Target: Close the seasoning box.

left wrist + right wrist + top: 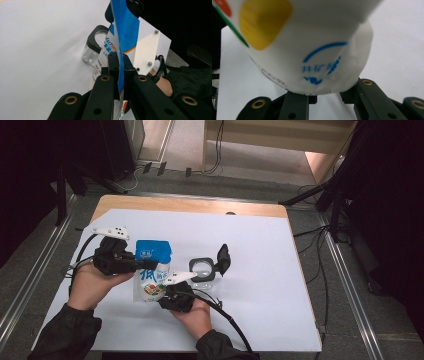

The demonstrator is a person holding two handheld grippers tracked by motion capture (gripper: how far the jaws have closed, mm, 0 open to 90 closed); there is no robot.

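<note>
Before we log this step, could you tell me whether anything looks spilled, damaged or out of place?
Nothing stands out. The pouch is intact, pinched at its blue top by the left gripper and held at its base by the right gripper. The jar stands upright, lid open, no spill.

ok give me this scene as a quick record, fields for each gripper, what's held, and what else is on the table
left gripper: jaws shut on the blue top edge of the pouch
right gripper: jaws closed on the pouch's white bottom end
pouch: blue and white printed bag, held up between both grippers
jar: clear glass, black hinged lid flipped open, just right of the pouch
table: white surface, wooden far edge
</note>
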